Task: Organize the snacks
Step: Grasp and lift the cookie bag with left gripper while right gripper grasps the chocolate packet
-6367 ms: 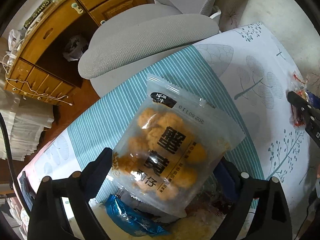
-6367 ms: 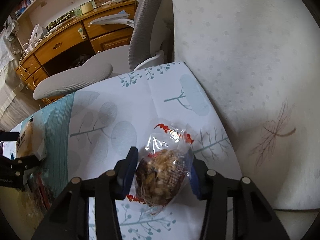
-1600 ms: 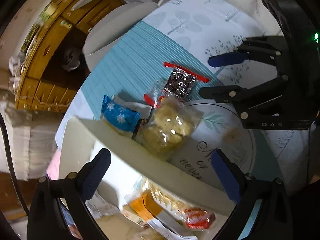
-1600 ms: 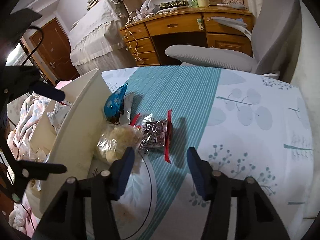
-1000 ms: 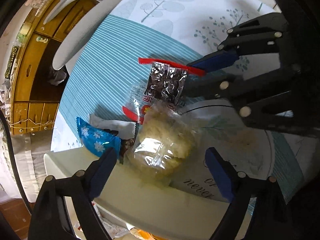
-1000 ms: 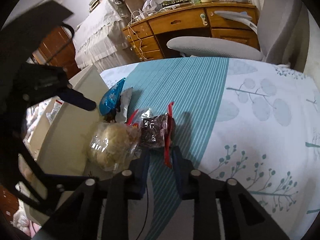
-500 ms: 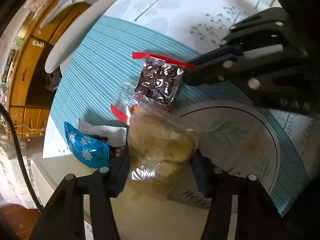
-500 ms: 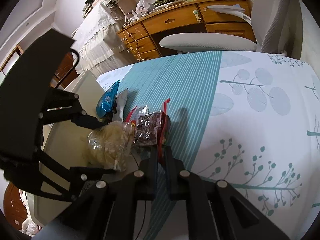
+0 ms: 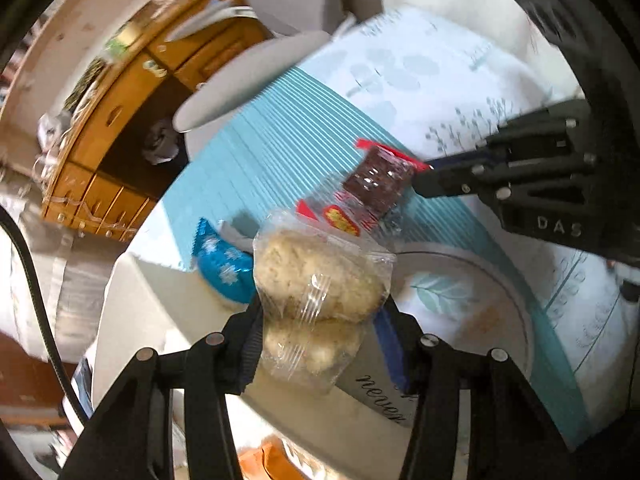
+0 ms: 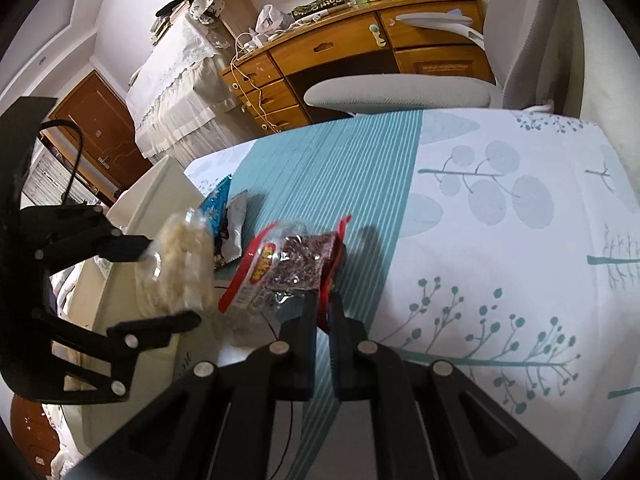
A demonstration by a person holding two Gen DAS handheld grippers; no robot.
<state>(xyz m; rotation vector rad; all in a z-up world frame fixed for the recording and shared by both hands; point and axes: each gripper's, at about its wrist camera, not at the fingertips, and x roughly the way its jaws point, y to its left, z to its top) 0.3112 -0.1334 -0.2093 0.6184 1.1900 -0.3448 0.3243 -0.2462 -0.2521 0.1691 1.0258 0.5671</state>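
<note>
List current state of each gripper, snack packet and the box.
Left gripper: shut on clear packet of pale puffed snacks, lifted off the table.
Right gripper: shut on red edge of clear packet of dark brown snacks.
Blue snowflake wrapper: lying on table beside box.
White box: open-topped, snacks inside.

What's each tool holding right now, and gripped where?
Left tool: clear bag of pale snacks, clamped across its lower middle. Right tool: dark snack packet, pinched at its red sealed edge.
</note>
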